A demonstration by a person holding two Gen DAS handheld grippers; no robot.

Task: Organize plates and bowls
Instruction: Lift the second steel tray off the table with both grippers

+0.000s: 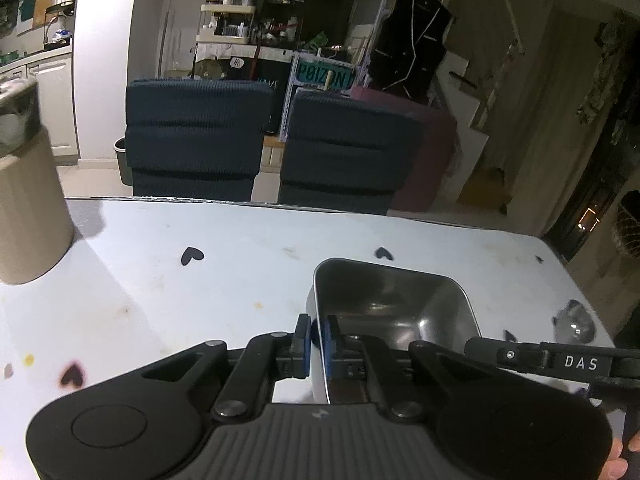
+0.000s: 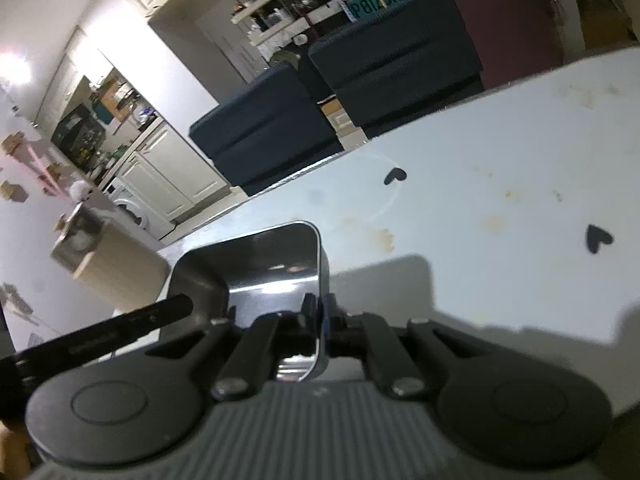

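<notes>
A rectangular steel bowl (image 1: 400,300) hangs just above the white table (image 1: 200,280), held between both grippers. My left gripper (image 1: 317,340) is shut on the bowl's left wall, one blue pad outside and one inside. In the right wrist view the same steel bowl (image 2: 272,264) shows its shiny inside, and my right gripper (image 2: 320,312) is shut on its right wall. The right gripper's black finger marked "DAS" (image 1: 560,360) reaches in from the right edge. The left gripper's black finger (image 2: 120,328) crosses the lower left. The bowl is empty.
A tall beige canister (image 1: 28,208) stands on the table's left end. A small clear glassy object (image 1: 576,320) lies near the right edge. Two dark blue chairs (image 1: 196,140) stand behind the far edge. Black heart stickers (image 1: 191,256) dot the tabletop.
</notes>
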